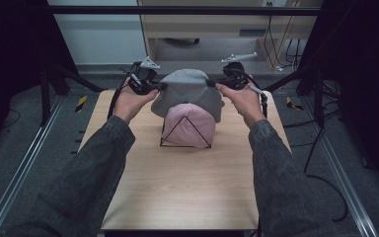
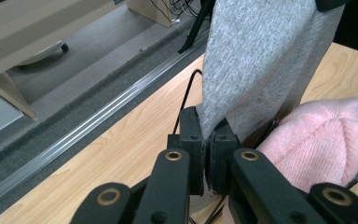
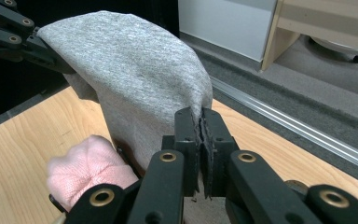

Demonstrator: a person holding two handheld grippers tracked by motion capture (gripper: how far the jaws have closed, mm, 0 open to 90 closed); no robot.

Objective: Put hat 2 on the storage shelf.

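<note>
Gripping grey hat (image 1: pixel 190 94) edges, both jaws closed | hovering above pink hat (image 1: pixel 189 124) on rack (image 1: pixel 185 132) | keeping pull level, centring.

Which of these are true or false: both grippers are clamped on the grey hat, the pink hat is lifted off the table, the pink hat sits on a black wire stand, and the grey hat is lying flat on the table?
1. Both grippers are clamped on the grey hat. True: the left gripper and right gripper each pinch an edge.
2. The pink hat is lifted off the table. False: neither gripper holds it.
3. The pink hat sits on a black wire stand. True.
4. The grey hat lies flat on the table. False: it is held up, stretched between the grippers.
</note>
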